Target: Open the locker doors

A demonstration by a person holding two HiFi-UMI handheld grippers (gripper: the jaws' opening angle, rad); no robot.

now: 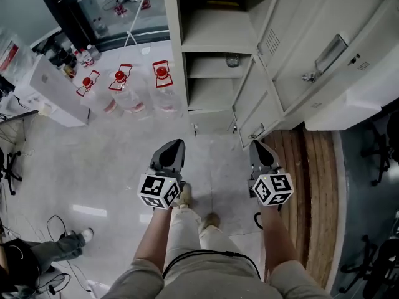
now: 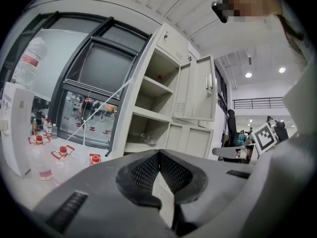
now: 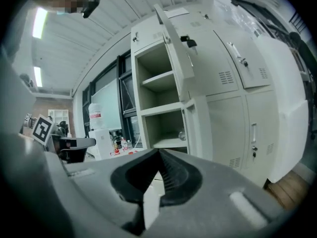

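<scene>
The pale grey lockers point(image 1: 215, 33) stand ahead of me. Their left column is open, with bare shelves and a small glass object point(image 1: 232, 60) on one shelf. Its doors point(image 1: 249, 92) are swung out to the right. The column beside it is closed and has a metal handle point(image 1: 330, 53). My left gripper point(image 1: 175, 147) and right gripper point(image 1: 259, 148) hang side by side over the floor, well short of the lockers. Both are shut with nothing in them. The left gripper view shows the open shelves point(image 2: 148, 113) past the left gripper point(image 2: 159, 153). Closed doors point(image 3: 242, 58) show past the right gripper point(image 3: 158, 152).
Three large water bottles point(image 1: 124, 89) with red caps stand on the floor left of the lockers, next to a white cabinet point(image 1: 50, 86). A wooden platform point(image 1: 312, 167) runs under the lockers at right. Another person's legs point(image 1: 59, 246) and cables lie at lower left.
</scene>
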